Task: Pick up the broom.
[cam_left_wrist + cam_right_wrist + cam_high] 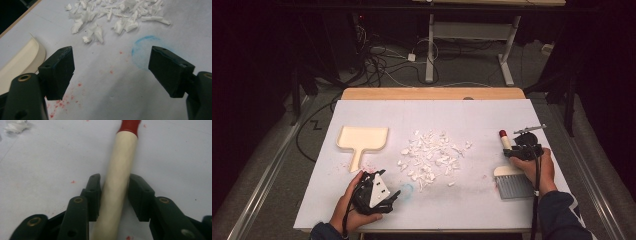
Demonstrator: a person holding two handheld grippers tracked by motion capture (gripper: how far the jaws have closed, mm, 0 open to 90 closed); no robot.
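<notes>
Right tongs (113, 195) clamped on brush handle (120, 177), axis along jaws; left tongs (111, 72) apart, dustpan (362, 140) just beside, paper scraps (432, 155) ahead.

This looks like a lab or recording studio rather than a home. The desk (362, 210) is covered with a white sheet and lit brightly against dark, curtained surroundings. Beyond the desk, loose cables (382, 62) sprawl across a grey floor (462, 70) around the white metal legs of another table (472, 35).
</notes>
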